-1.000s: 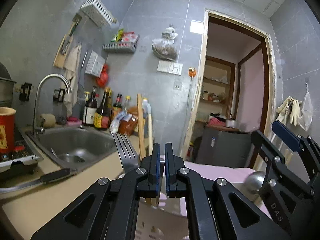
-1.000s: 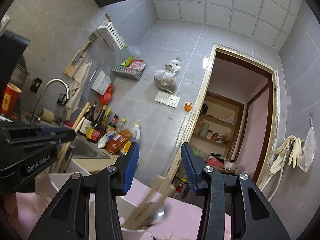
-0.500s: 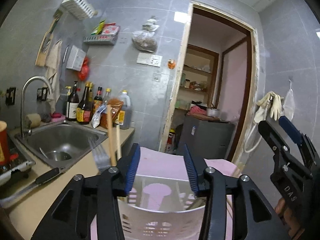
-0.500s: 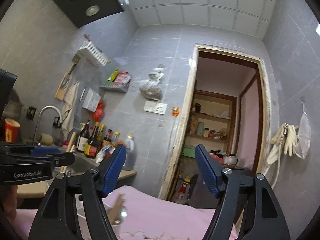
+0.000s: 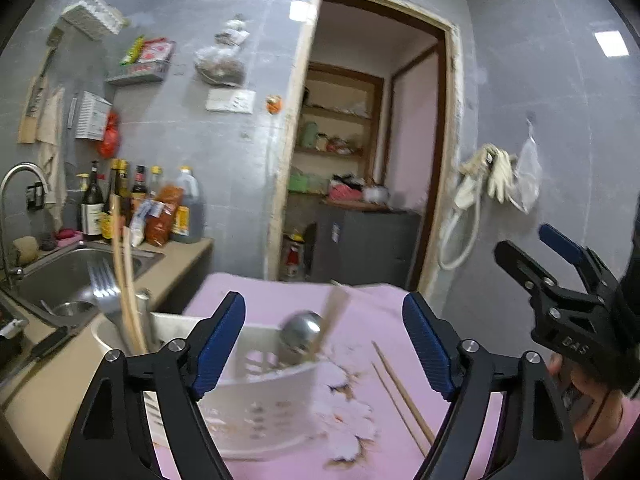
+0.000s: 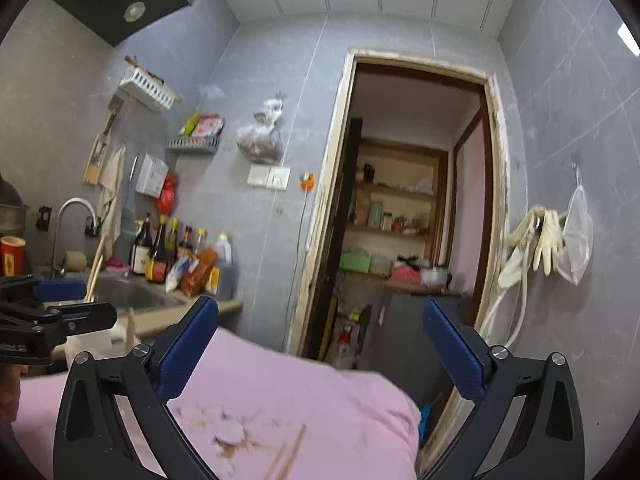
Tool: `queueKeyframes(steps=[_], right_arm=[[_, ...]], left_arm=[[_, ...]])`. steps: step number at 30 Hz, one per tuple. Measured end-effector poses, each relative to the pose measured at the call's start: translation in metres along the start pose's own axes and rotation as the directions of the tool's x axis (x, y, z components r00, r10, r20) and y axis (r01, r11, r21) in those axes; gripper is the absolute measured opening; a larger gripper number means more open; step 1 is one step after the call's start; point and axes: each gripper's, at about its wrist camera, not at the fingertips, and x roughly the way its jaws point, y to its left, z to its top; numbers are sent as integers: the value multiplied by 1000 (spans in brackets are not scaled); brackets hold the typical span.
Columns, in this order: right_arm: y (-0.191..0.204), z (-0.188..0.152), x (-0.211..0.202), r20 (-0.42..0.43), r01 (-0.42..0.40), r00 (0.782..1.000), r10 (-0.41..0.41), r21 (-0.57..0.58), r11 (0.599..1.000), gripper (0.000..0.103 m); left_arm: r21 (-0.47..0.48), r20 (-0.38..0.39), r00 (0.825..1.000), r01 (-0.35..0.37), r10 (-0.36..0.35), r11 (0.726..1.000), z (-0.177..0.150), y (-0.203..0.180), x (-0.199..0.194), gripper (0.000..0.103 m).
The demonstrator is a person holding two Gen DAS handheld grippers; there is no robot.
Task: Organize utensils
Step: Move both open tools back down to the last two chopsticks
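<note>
A white slotted utensil holder [image 5: 256, 392] stands on the pink cloth [image 5: 360, 320] just below and ahead of my left gripper [image 5: 324, 344]. That gripper's jaws are opening, with nothing pressed between them. The holder's left end holds a fork [image 5: 102, 288] with its tines up and wooden sticks [image 5: 124, 280]. Its right part holds a metal spoon [image 5: 300, 330] and a wooden handle [image 5: 338, 308]. Two loose chopsticks [image 5: 400, 396] lie on the cloth to the right. My right gripper [image 6: 320, 352] hangs above the cloth [image 6: 300, 396], its jaws opening with nothing between them.
A steel sink [image 5: 60, 280] with a tap, and a row of bottles [image 5: 136, 204], sit on the counter to the left. A knife handle [image 5: 48, 344] lies at the counter's edge. An open doorway [image 6: 404, 220] is straight ahead. Gloves [image 6: 544, 240] hang on the right wall.
Both grippers have gone from nearly shut to wide apart and have drawn back and up from the holder. The fork and the wooden sticks stay standing in it.
</note>
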Motion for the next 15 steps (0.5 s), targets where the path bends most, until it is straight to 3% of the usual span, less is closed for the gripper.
queueKeyframes(steps=[8, 11, 15], right_arm=[[-38, -30, 8, -173, -28, 984, 37, 53, 998, 103], [-47, -43, 13, -240, -41, 969, 58, 77, 996, 103], [-55, -60, 22, -328, -59, 940, 91, 107, 993, 103]], left_arm=[[57, -149, 988, 57, -48, 997, -27, -31, 20, 78], [74, -218, 975, 67, -49, 995, -43, -44, 31, 78], [87, -326, 945, 65, -33, 994, -61, -57, 52, 78]])
